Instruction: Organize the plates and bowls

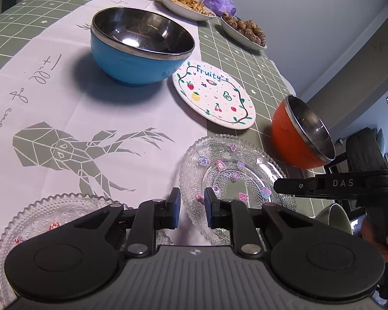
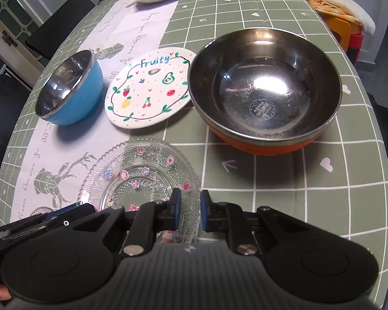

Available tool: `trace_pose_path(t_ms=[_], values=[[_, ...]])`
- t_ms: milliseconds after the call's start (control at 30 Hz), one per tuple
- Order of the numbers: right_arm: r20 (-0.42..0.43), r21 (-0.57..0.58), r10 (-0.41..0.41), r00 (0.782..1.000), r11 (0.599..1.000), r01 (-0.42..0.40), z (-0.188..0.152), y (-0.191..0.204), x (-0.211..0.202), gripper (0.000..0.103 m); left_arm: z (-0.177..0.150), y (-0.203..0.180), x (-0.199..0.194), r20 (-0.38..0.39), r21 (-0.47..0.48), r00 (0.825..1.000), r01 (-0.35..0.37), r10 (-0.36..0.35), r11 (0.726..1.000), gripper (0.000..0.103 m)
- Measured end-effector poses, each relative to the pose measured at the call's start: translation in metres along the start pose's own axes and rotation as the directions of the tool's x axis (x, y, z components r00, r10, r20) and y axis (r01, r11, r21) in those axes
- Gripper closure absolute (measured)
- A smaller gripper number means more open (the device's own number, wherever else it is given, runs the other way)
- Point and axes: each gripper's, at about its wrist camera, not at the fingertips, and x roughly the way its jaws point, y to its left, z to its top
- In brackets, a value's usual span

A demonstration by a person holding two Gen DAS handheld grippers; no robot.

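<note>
Both grippers, left [image 1: 191,210] and right [image 2: 188,213], have narrowed their fingers onto the glass plate's [image 2: 142,180] near rim. The orange bowl [image 2: 266,95] sits beyond on the table [image 2: 323,193].

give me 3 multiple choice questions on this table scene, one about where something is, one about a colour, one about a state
1. Where does the Fruity plate lie?
A. between the blue bowl and the orange bowl
B. inside the orange bowl
C. on top of the glass plate

2. What colour is the outside of the largest bowl in the right wrist view?
A. green
B. orange
C. white

3. What is in the blue bowl?
A. fries
B. a plate
C. nothing

Answers:
1. A, as the right wrist view shows it flat on the tablecloth with a bowl on either side.
2. B, as an orange wall shows under its steel rim.
3. C, as the left wrist view shows only its bare steel inside.
</note>
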Motion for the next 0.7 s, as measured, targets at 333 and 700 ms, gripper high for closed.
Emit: trace_pose_path(t_ms=[333, 700], values=[[0.023, 0.024, 0.044, 0.999, 0.999, -0.044, -0.005, 0.007, -0.014, 0.091, 0.007, 0.001, -0.019, 0.031, -0.01, 1.0, -0.006, 0.006, 1.0, 0.082], [0.042, -0.001, 0.113, 0.993, 0.994, -0.113, -0.025, 0.03, -0.033, 0.092, 0.002, 0.007, -0.055, 0.078, -0.02, 0.996, -0.05, 0.052, 0.999, 0.082]])
